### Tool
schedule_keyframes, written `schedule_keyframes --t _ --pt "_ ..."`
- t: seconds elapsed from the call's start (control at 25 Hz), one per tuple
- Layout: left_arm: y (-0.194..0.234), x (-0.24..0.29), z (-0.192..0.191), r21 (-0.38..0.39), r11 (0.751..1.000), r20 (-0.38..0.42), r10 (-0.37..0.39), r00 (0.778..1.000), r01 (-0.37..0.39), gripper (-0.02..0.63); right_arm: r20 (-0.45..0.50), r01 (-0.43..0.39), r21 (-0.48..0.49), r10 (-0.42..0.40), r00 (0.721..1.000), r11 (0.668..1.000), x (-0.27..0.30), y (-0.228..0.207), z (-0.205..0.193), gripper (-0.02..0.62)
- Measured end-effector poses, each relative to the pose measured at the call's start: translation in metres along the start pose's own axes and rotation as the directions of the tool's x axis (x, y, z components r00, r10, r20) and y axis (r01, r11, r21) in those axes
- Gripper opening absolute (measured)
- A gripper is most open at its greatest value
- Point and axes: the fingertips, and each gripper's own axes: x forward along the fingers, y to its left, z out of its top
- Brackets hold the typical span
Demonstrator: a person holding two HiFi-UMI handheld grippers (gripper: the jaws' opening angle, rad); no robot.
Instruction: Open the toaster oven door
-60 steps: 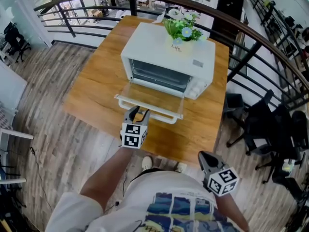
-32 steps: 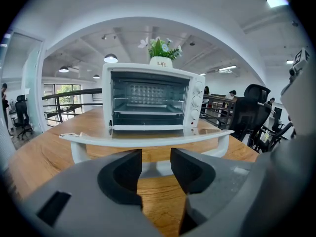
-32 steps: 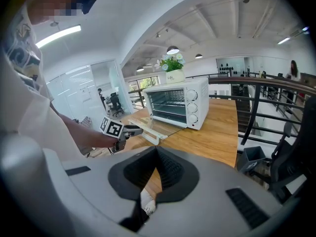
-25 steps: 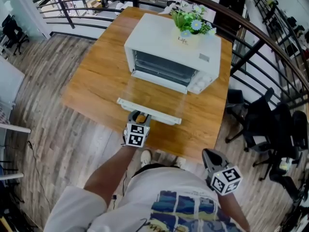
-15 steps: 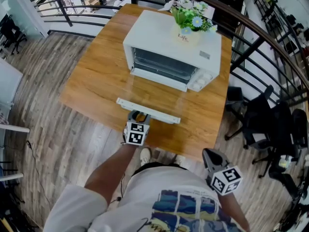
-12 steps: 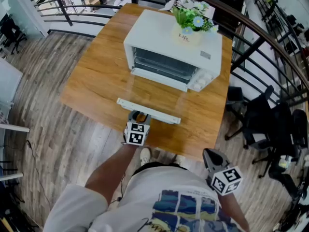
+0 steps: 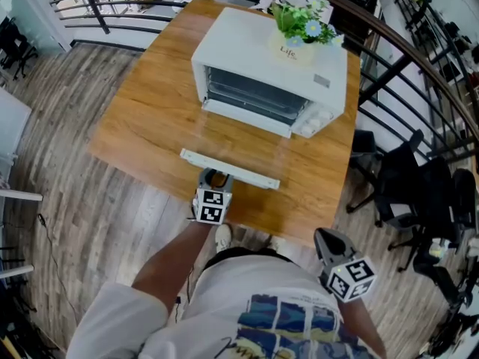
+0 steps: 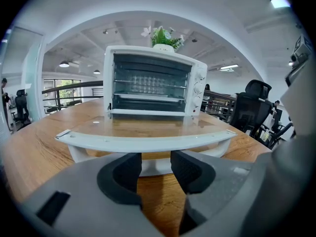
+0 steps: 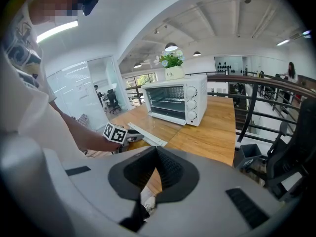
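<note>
Wooden table (image 7: 142,126) by a railing, white oven (image 7: 288,62) at its middle, plant (image 7: 303,17) on top, glass door (image 7: 239,144) lying open and flat, left gripper (image 7: 215,178) just before its handle (image 7: 247,175), jaws apart and not pinching, right gripper (image 7: 323,239) back by the torso, jaws together.

White toaster oven (image 7: 271,66) on wooden table (image 7: 146,118); glass door (image 7: 236,146) fully open, lying flat in front.

The toaster oven (image 7: 269,58) stands on the worktop (image 7: 146,118), a potted plant (image 7: 298,28) on top. Its door (image 7: 229,167) lies lowered in front.
</note>
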Motion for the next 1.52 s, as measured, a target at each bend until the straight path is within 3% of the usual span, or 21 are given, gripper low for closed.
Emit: schedule_keyframes --t 1.52 --pt "0.000 0.002 -0.003 0.012 1.000 -0.012 -0.005 1.000 0.005 0.178 0.040 -0.029 -0.002 0.030 0.999 1.000 0.009 0.032 0.003 0.002"
